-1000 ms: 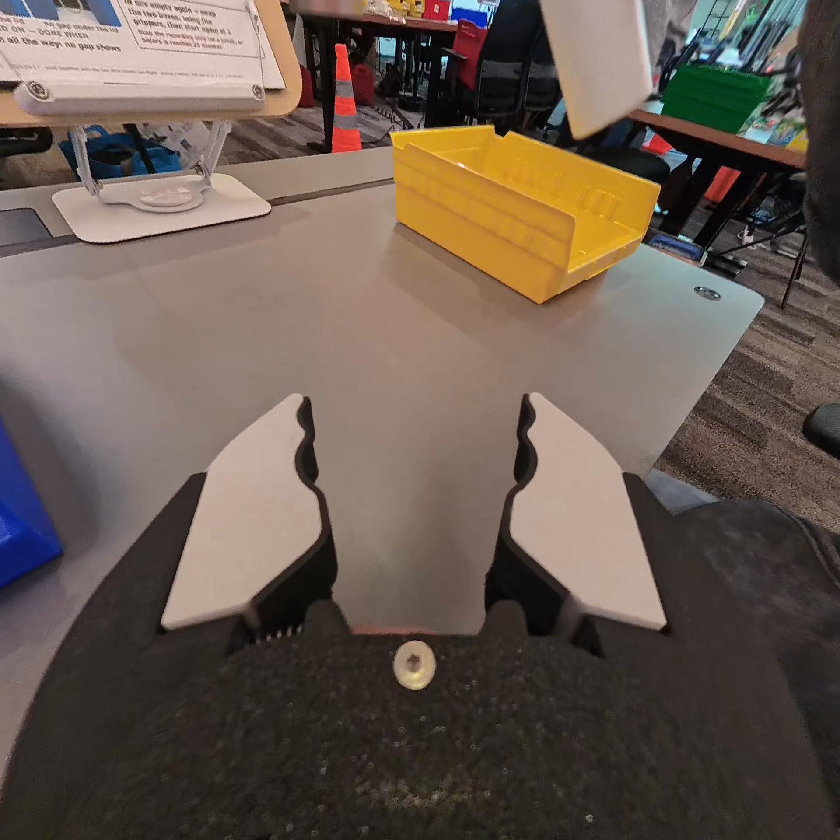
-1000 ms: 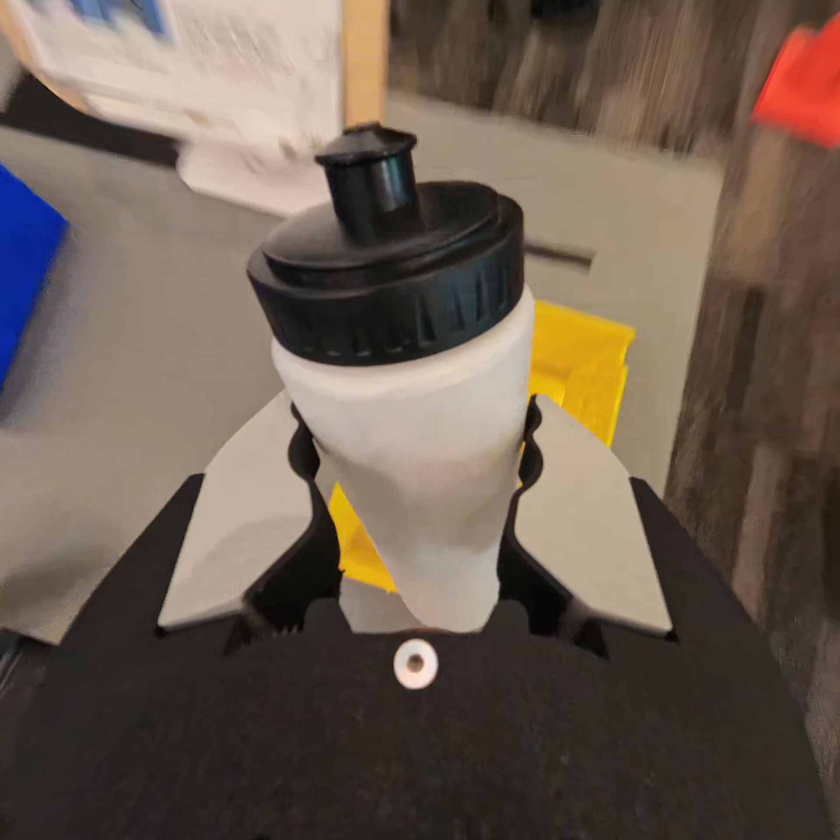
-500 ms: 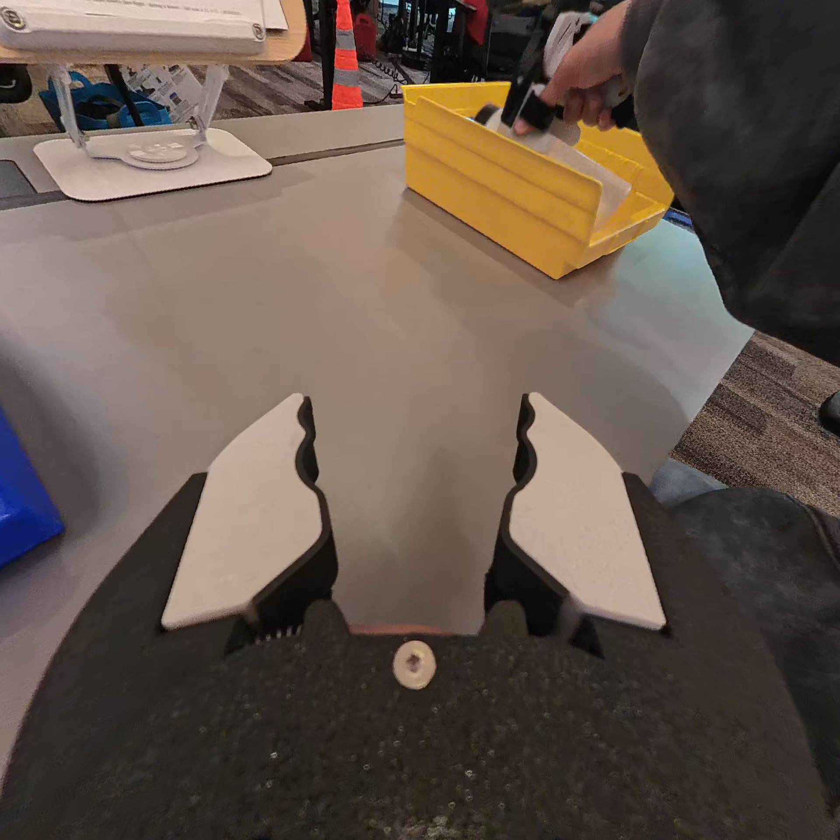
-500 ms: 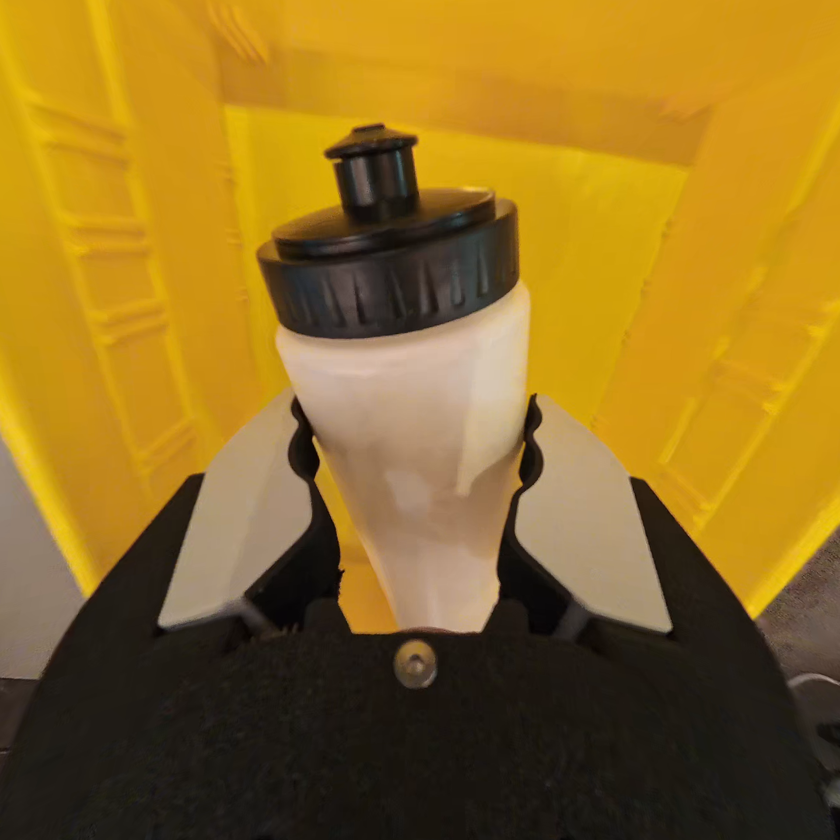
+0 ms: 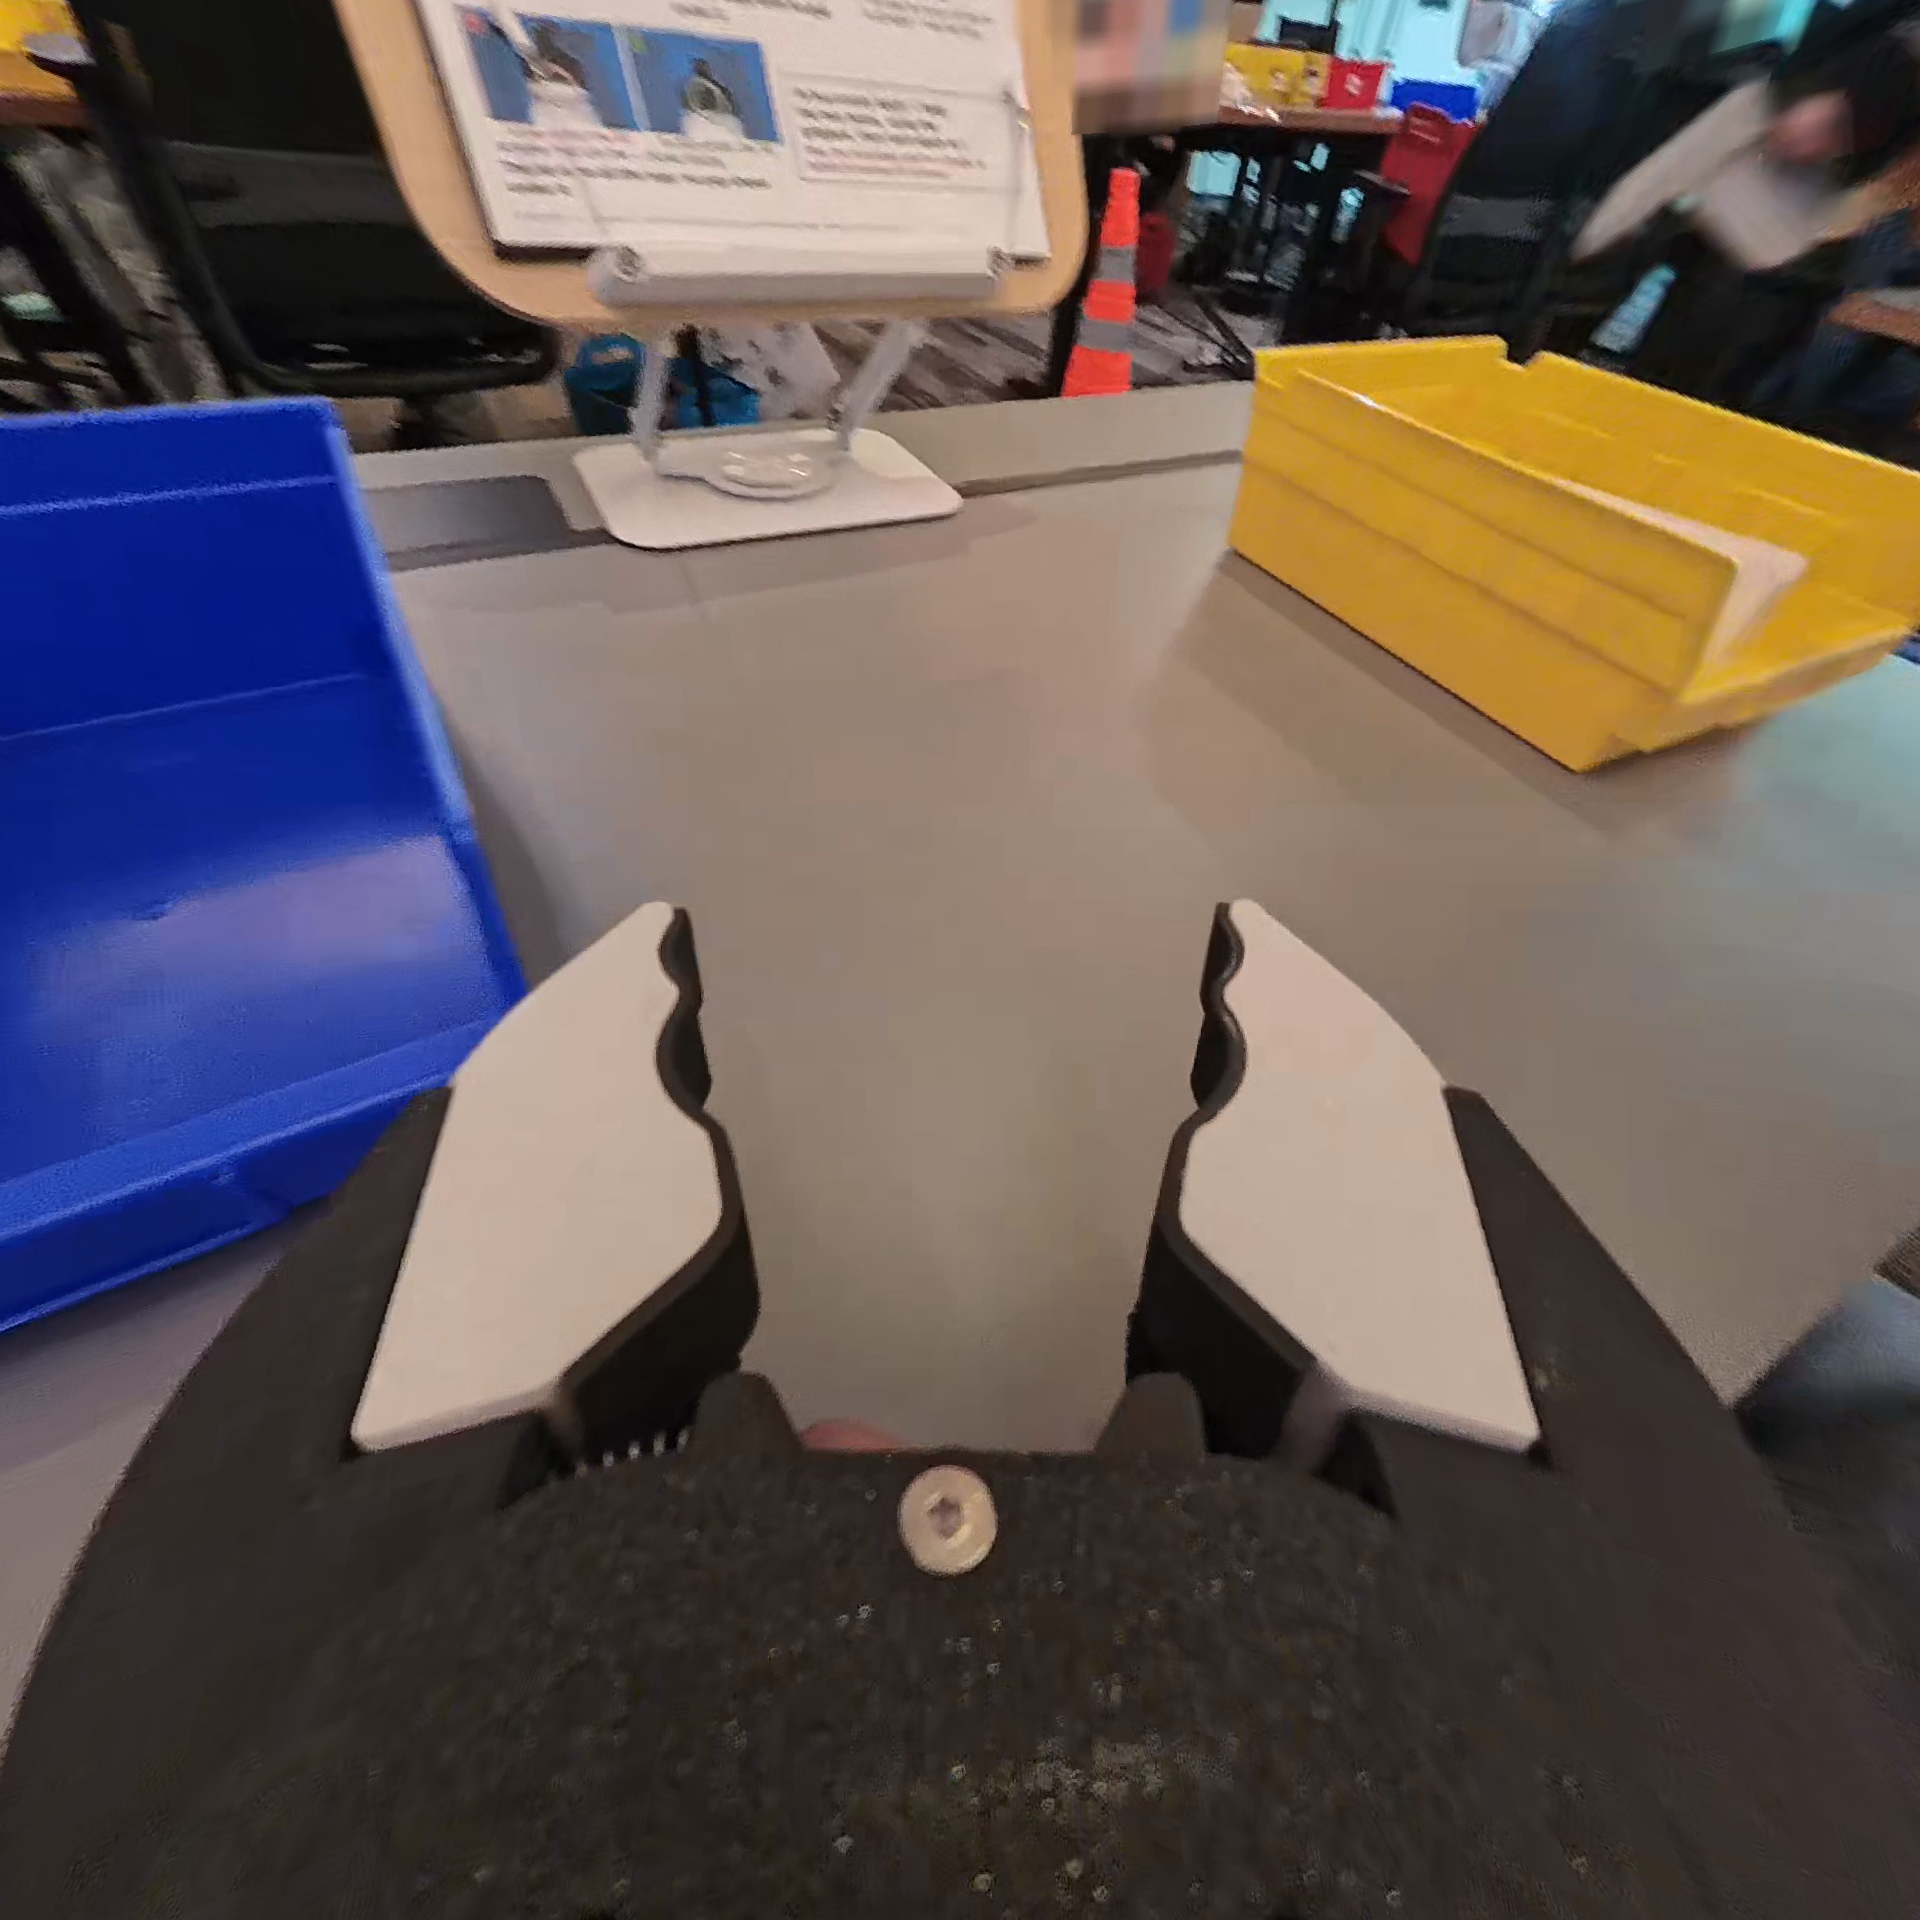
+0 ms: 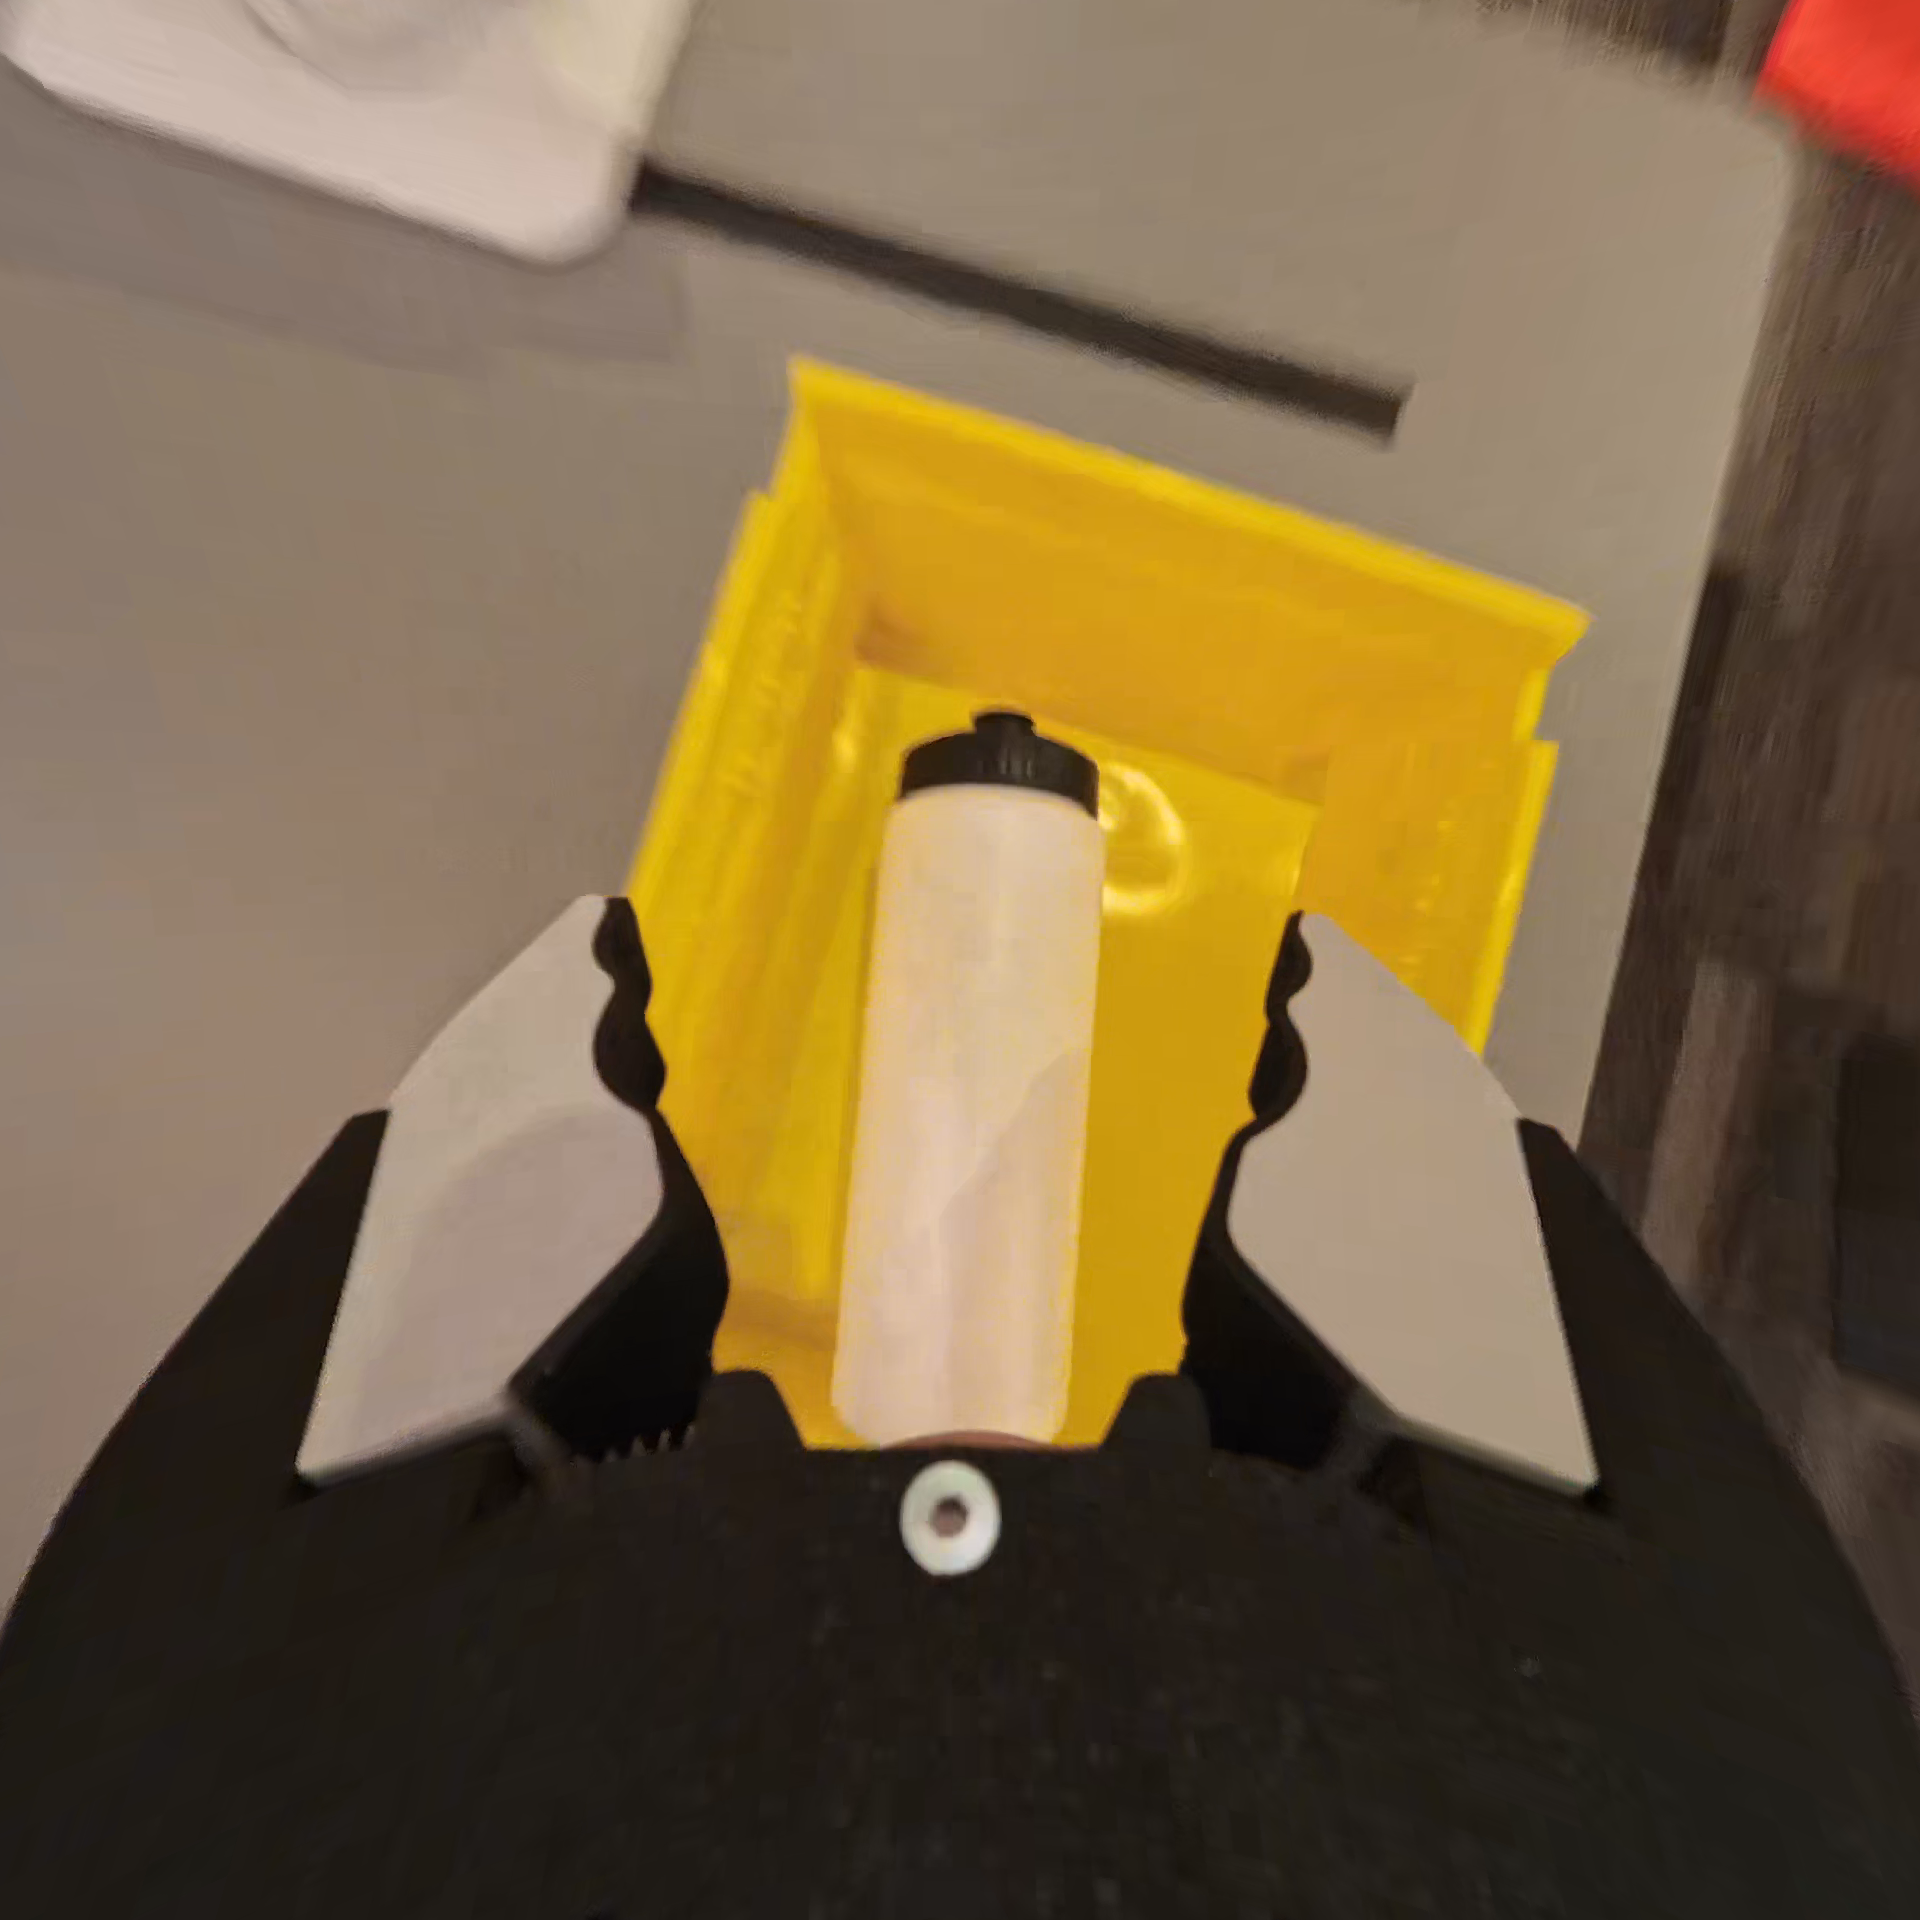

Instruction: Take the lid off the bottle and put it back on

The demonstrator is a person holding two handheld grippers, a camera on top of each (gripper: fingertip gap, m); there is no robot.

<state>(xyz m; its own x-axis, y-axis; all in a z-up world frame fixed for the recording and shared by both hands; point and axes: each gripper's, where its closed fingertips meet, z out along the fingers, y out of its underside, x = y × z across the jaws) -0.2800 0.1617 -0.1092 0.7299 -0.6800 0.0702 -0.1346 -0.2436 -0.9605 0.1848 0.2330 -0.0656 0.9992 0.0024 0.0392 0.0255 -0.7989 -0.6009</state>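
Observation:
A white bottle point(image 6: 971, 1101) with its black lid point(image 6: 997, 764) screwed on lies on its side in the yellow bin point(image 6: 1392, 790). My right gripper point(image 6: 951, 935) is open and empty above it, clear of the bottle. In the left wrist view the bottle's white end point(image 5: 1756, 592) shows over the front lip of the yellow bin point(image 5: 1475, 561) at the far right. My left gripper point(image 5: 951, 925) is open and empty over the grey table point(image 5: 935, 748), well short of the bin.
A blue bin point(image 5: 197, 790) stands at the left of the table. A sheet holder on a white stand point(image 5: 764, 478) is at the back. The table's right edge drops to carpet point(image 6: 1766, 935). An orange cone point(image 5: 1107, 291) and other desks lie beyond.
My right gripper carried the bottle into the yellow bin, let it go and drew back up with jaws open. My left view has swung left, bringing the blue bin in.

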